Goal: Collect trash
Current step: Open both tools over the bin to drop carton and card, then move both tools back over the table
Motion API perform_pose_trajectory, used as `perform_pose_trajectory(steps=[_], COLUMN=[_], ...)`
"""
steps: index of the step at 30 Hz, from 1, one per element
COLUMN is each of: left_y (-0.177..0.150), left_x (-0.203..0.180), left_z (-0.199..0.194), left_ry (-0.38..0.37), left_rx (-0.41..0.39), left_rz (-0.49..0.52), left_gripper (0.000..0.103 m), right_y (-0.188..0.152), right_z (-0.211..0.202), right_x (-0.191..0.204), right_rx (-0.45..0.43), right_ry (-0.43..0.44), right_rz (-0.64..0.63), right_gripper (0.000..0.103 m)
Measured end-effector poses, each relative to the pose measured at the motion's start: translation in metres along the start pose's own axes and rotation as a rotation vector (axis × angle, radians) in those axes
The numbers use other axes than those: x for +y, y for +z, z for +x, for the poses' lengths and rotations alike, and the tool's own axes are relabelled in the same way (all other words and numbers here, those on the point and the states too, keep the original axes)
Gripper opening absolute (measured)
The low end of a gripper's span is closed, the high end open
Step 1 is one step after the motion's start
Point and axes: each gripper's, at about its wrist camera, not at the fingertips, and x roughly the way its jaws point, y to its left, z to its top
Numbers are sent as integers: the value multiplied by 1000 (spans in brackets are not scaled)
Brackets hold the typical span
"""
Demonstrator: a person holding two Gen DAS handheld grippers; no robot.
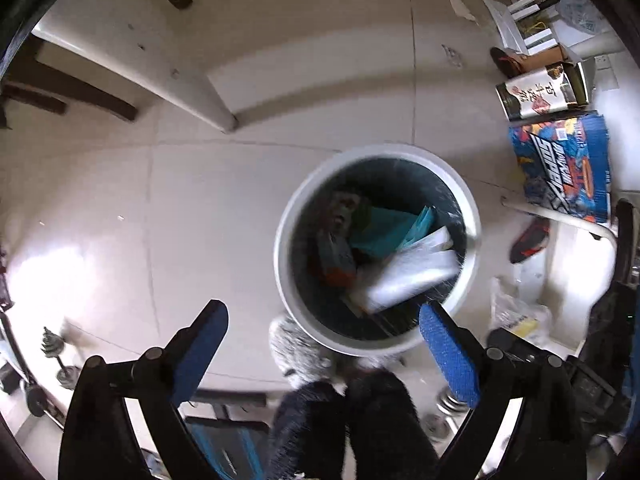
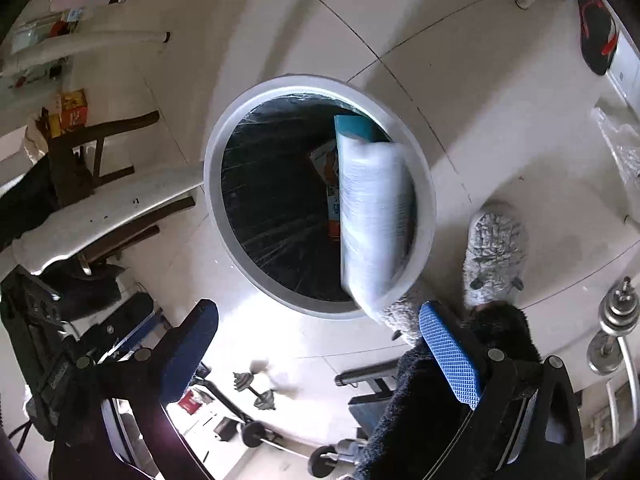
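A round white trash bin (image 1: 472, 216) with a dark liner stands on the tiled floor; it also shows in the right wrist view (image 2: 212, 184). Inside lie teal cardboard (image 1: 384, 232) and other trash. A white plastic package (image 1: 412, 272), blurred, sits at the bin's near rim; in the right wrist view it (image 2: 372, 216) leans over the rim, free of both grippers. My left gripper (image 1: 324, 356) is open and empty above the bin's near edge. My right gripper (image 2: 320, 348) is open and empty just short of the bin.
Grey furry slippers (image 2: 496, 252) stand beside the bin. Boxes (image 1: 560, 164), a can (image 1: 540, 96) and a plastic bag (image 1: 516, 312) lie to the right. A white bench (image 1: 132, 64), chair legs (image 1: 68, 92) and dumbbells (image 2: 256, 388) stand around on the floor.
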Motion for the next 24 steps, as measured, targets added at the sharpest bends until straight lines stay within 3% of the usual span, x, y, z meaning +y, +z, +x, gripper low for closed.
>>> perform_pose_trajectory(steps=[3, 8, 11, 24], left_y=[-5, -19, -27, -77], left_x=[-1, -5, -8, -21], left_z=[-9, -26, -39, -146], left_ry=[34, 99, 105, 94], left_rx=[-26, -19, -11, -32], left_rz=[18, 49, 55, 70], left_gripper=[98, 98, 98, 98], right_y=[-4, -17, -26, -92], right_z=[-9, -35, -51, -145], right_x=[9, 41, 59, 111], right_rx=[-18, -110, -155, -206], right_ry=[-64, -327, -428, -513], right_rz=[-37, -175, -231, -333], right_gripper=[102, 102, 102, 102])
